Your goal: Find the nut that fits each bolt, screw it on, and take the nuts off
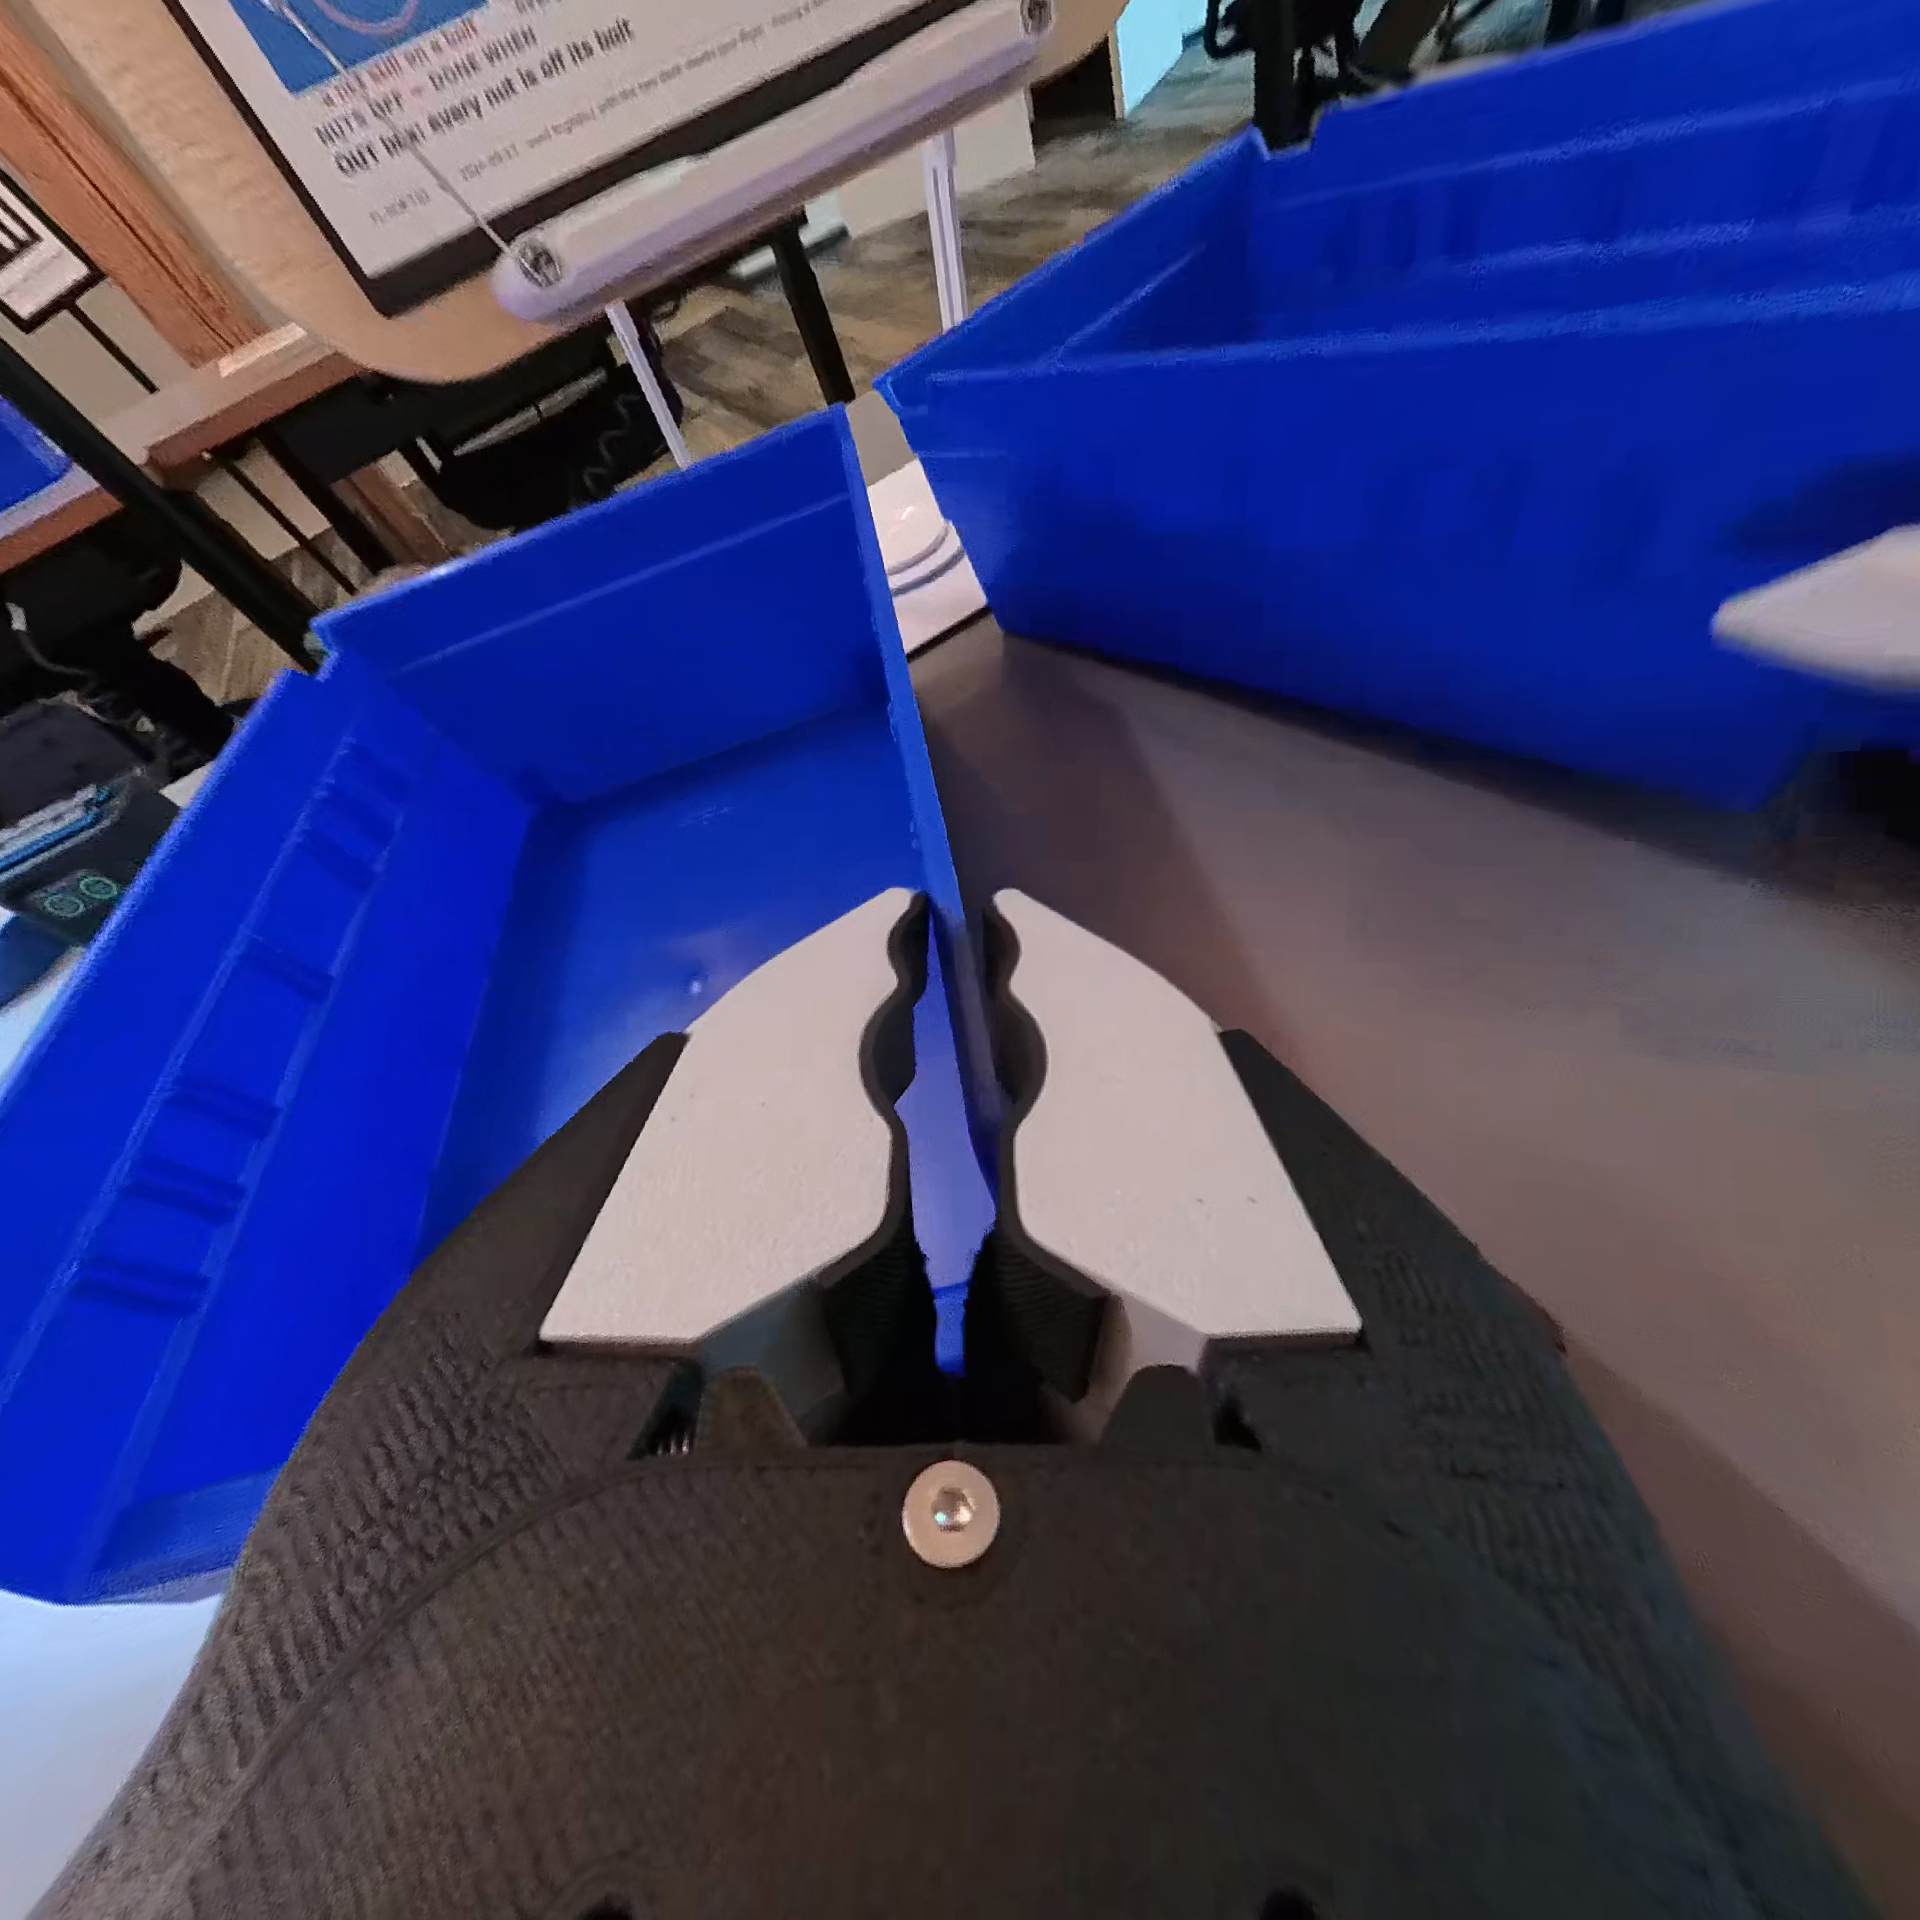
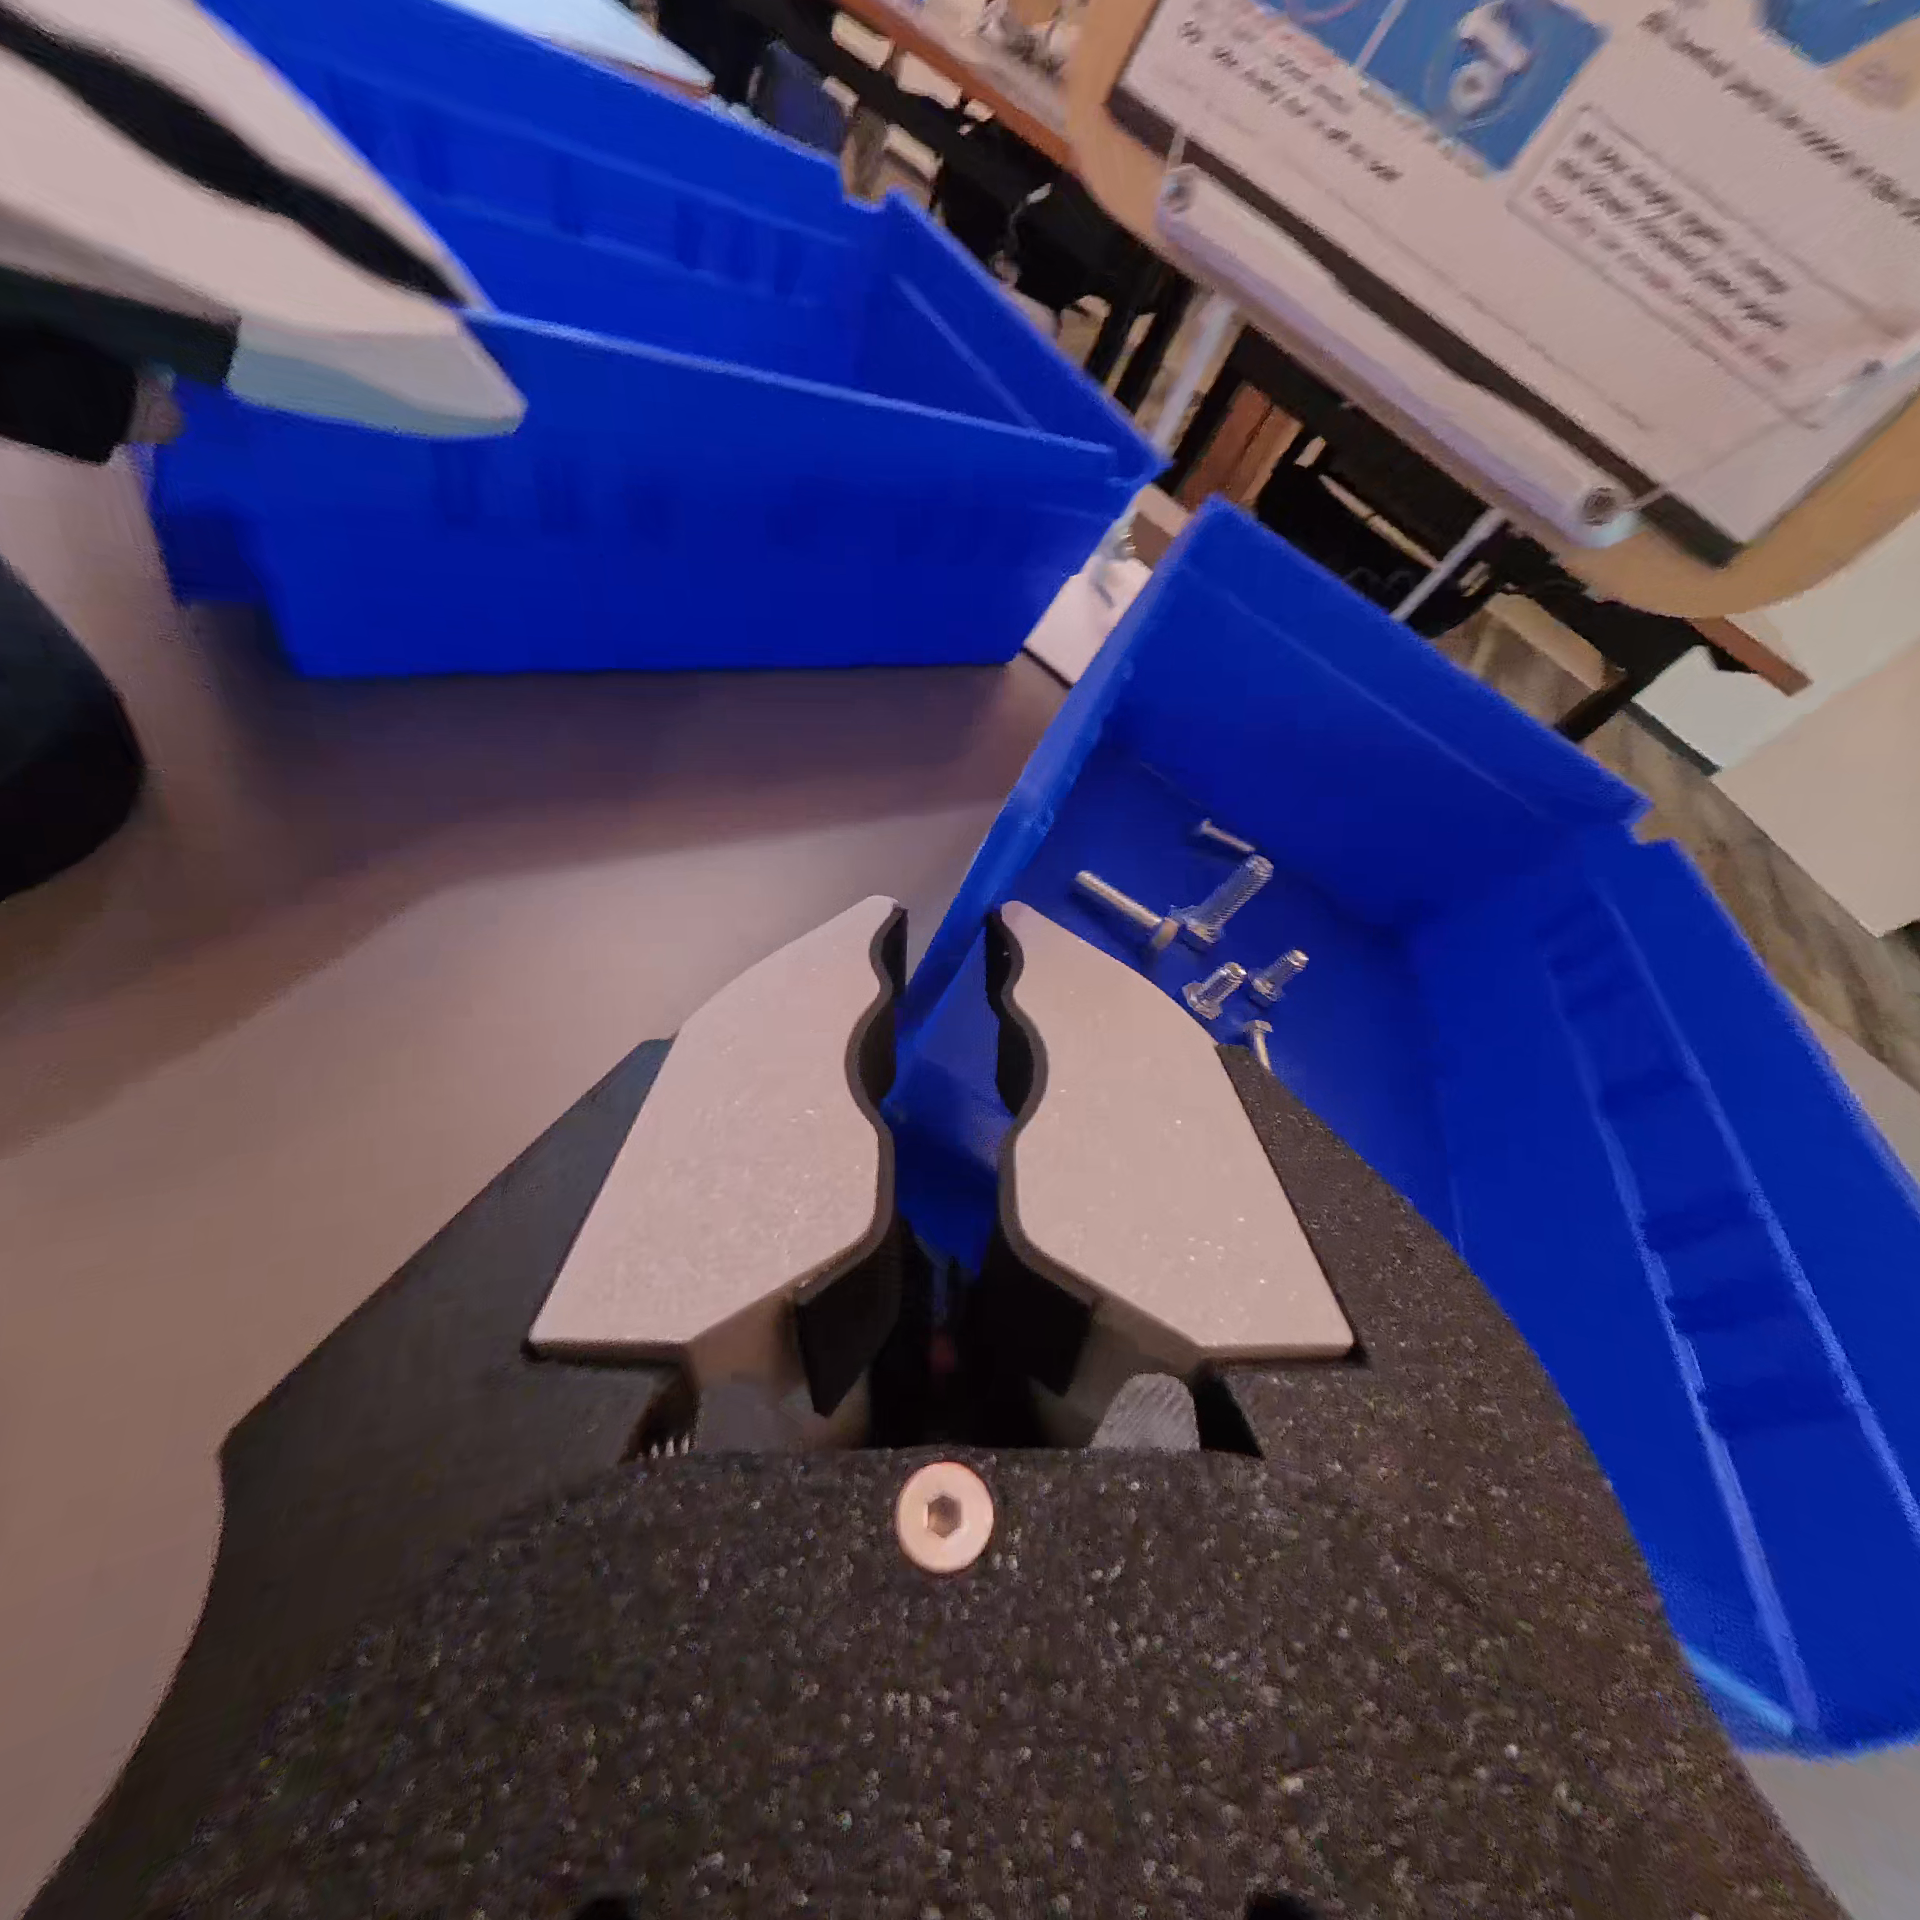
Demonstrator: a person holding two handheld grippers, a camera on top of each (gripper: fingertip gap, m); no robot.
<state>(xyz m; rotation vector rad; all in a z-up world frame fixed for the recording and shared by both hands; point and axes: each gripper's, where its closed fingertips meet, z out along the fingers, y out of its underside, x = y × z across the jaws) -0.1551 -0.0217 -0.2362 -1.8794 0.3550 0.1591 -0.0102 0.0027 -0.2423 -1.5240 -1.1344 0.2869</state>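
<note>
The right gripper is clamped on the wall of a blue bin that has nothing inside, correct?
Not quite. The right gripper does clamp the blue bin by its wall, but the right wrist view shows several silver bolts lying inside it.

Your right gripper (image 2: 943, 940) clamped on the near wall of a blue bin (image 2: 1299, 727), silver bolts (image 2: 1210, 914) loose on its floor just right of your fingertips, a longer blue bin (image 2: 665, 540) ahead-left, your left gripper (image 2: 312, 301) blurred at upper left, a tilted instruction board (image 2: 1538, 208) beyond.
</note>
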